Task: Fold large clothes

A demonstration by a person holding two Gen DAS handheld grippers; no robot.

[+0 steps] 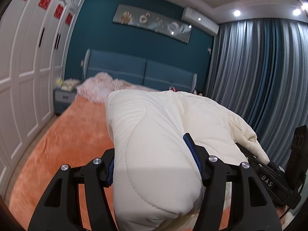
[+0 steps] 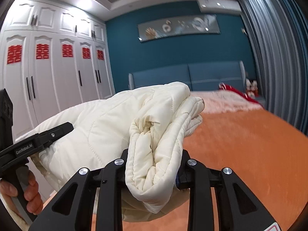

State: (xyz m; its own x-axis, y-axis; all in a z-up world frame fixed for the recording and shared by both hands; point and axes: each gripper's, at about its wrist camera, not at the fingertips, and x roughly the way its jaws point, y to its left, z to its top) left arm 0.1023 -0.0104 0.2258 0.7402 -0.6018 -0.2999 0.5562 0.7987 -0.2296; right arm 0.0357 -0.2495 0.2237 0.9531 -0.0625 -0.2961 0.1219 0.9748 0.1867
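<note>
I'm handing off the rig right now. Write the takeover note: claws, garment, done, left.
Left claw: shut on the cream quilted coat, a thick bundle.
Right claw: shut on the coat's bunched edge.
The coat hangs in the air between both claws, above the orange bedspread.
Done: coat gathered and lifted, seemingly partly folded.
Left: lay it on the bed, finish the folds, flatten, release.

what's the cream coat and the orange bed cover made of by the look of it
Cream quilted padded coat: looks like smooth woven synthetic shell over soft filling; stitched quilt lines, puffy folds, faint sheen. Orange bed cover: seems a plush, fleece-like fabric; matte, fuzzy surface, though blurred, so uncertain.
</note>
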